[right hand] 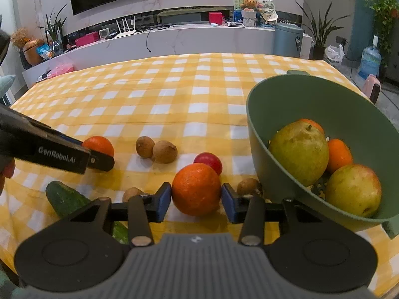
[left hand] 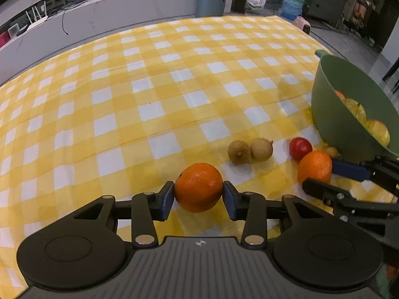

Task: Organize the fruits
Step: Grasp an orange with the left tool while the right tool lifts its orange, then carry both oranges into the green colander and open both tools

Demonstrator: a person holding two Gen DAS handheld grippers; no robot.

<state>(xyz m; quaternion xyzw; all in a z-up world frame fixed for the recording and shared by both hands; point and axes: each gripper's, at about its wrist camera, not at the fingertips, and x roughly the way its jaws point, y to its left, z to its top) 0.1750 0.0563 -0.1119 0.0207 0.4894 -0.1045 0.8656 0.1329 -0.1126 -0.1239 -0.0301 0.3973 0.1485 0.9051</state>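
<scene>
Left gripper [left hand: 198, 195]: orange [left hand: 198, 187] sits dead centre between the blue pads, both pads touching its sides, so it's clamped on the fruit, just above the cloth [left hand: 149, 87]. Stem dimple points up-left; fruit near-round, no real long axis. Skin pebbled, matte.

Right gripper [right hand: 196, 197]: second orange [right hand: 195, 189] likewise between the pads, both in contact, gripped. Smoother, glossier skin.

Behind it a red tomato [right hand: 209, 162], touching or just beside. Two brown, rough, round longans [right hand: 157, 149] lie touching each other between the two oranges. Dark green cucumber [right hand: 66, 199] lies low left, long axis running diagonally toward the camera.

Green plastic bowl [right hand: 264, 134] at right, tilted, holds pears [right hand: 299, 152] and small oranges. Cloth is yellow-white check, creased.
</scene>
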